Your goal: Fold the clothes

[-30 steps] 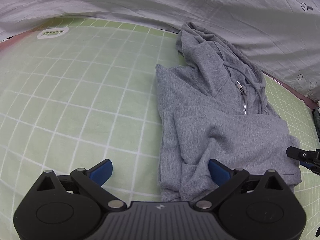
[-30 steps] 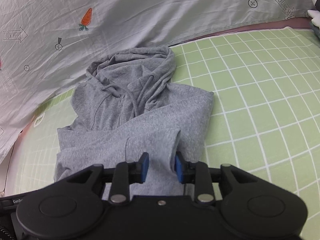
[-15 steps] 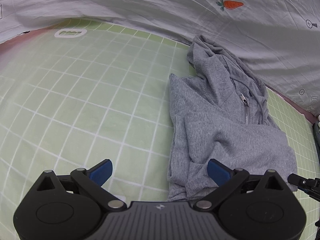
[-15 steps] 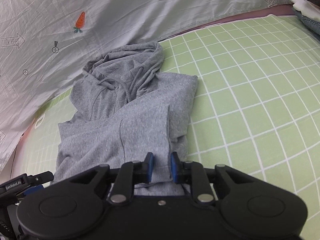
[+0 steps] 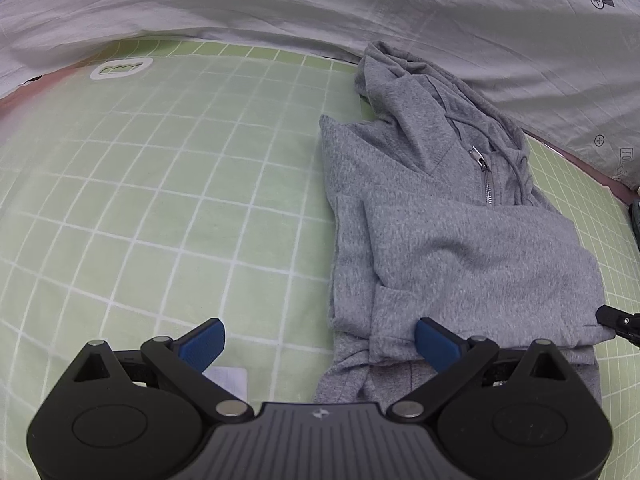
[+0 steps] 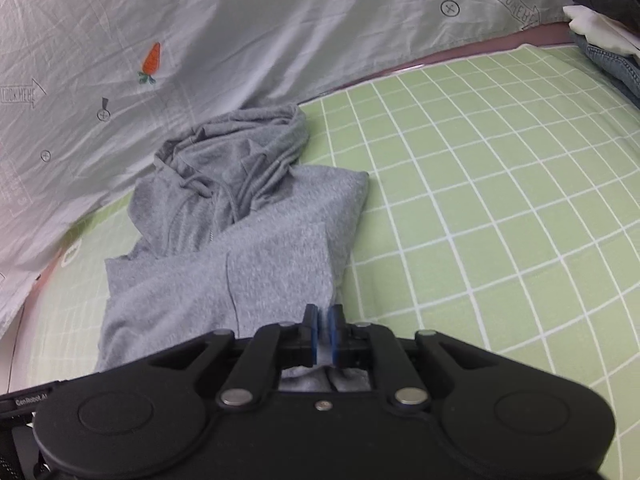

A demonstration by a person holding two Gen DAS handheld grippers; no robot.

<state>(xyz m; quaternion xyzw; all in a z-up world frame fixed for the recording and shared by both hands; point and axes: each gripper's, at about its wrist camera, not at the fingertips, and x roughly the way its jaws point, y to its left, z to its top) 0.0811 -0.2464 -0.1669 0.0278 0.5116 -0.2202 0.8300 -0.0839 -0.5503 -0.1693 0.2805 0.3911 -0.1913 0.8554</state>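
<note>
— Two grippers over one garment, as far as I can see. Start at the left?

— On the left the green sheet with a white grid (image 5: 168, 208) lies bare, and a small white tag (image 5: 226, 378) sits on it under the left gripper (image 5: 320, 340). Its jaws are spread wide and hold nothing; one blue pad hangs over the sheet, the other over the hem of the grey zip-up hoodie (image 5: 440, 240).

— And the hoodie itself?

— Laid flat on the sheet, sleeves folded in across the front, hood bunched against the pale grey printed sheet with a carrot motif (image 6: 280, 32) behind.

— Further right?

— The right gripper (image 6: 323, 334) has its jaws clenched on the hoodie's near right edge, grey cloth pinched between the blue pads. At the far right a stack of folded clothes (image 6: 600, 20) rests on the sheet.
</note>
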